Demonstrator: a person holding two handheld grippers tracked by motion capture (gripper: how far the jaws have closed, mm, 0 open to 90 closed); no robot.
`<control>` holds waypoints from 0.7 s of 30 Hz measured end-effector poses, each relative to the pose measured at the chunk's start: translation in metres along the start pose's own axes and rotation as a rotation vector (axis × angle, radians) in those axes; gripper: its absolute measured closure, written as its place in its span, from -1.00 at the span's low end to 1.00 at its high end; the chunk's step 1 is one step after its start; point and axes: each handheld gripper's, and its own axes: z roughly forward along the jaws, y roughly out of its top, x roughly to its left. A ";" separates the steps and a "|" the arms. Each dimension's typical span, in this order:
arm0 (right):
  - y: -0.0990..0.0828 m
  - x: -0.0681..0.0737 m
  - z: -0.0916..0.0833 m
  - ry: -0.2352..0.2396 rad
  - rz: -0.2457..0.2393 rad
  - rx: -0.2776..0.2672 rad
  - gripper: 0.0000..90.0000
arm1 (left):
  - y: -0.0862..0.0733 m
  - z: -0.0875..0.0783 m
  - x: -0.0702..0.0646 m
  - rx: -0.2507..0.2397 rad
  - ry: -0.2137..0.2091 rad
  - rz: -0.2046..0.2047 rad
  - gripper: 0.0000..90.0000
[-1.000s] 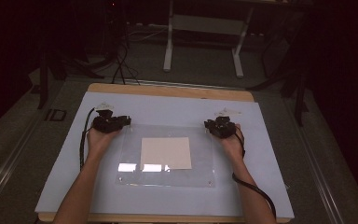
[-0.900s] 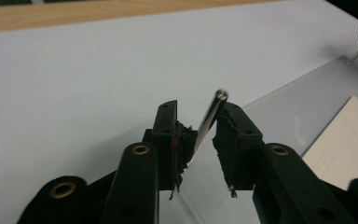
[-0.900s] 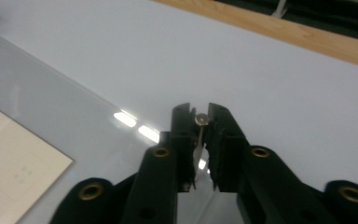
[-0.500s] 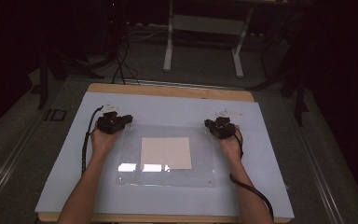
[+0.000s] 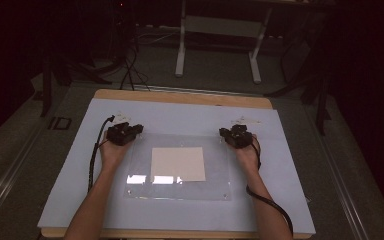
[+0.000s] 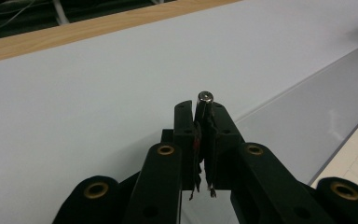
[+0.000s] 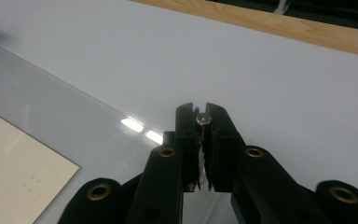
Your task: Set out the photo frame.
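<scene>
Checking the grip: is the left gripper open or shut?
Shut: the left gripper has its jaws pinched on a small metal screw.

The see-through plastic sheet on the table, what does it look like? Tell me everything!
The clear plastic sheet is a flat, glossy rectangle lying on the pale blue mat. Lamp glare shines on its near part. A cream paper square shows at its middle. Small studs sit at its corners; the left gripper and right gripper each pinch a far one.

The room is dim, lit mainly over the wooden-edged worktop (image 5: 180, 97) with its pale blue cover. Beyond it, a white-legged stand (image 5: 220, 45) rests on grey carpeted floor (image 5: 220, 75), and dark cables (image 5: 130, 70) trail at the far left.
</scene>
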 end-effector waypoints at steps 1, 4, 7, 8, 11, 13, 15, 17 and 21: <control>0.000 0.000 0.000 0.001 0.000 0.001 0.88 | 0.000 0.000 0.000 0.000 -0.001 -0.003 0.87; 0.001 -0.001 0.000 0.005 0.003 0.005 0.88 | 0.000 0.000 0.001 0.000 -0.005 -0.010 0.88; 0.002 -0.001 0.000 0.011 0.010 0.015 0.88 | 0.003 0.000 0.003 0.017 -0.016 -0.032 0.88; 0.003 -0.002 0.001 0.013 0.013 0.024 0.88 | 0.004 0.000 0.003 0.029 -0.016 -0.029 0.89; 0.005 -0.003 0.001 0.020 0.020 0.041 0.88 | 0.007 0.001 0.005 0.054 -0.032 -0.044 0.89; 0.007 -0.004 0.002 0.025 0.027 0.055 0.88 | 0.009 0.001 0.009 0.070 -0.052 -0.067 0.88; 0.009 -0.004 0.002 0.026 0.041 0.066 0.88 | 0.011 0.002 0.011 0.084 -0.064 -0.082 0.88; 0.010 -0.006 0.004 0.029 0.058 0.071 0.88 | 0.013 0.004 0.013 0.096 -0.069 -0.105 0.88; 0.015 -0.010 0.008 0.034 0.097 0.097 0.88 | 0.014 0.008 0.018 0.096 -0.091 -0.159 0.88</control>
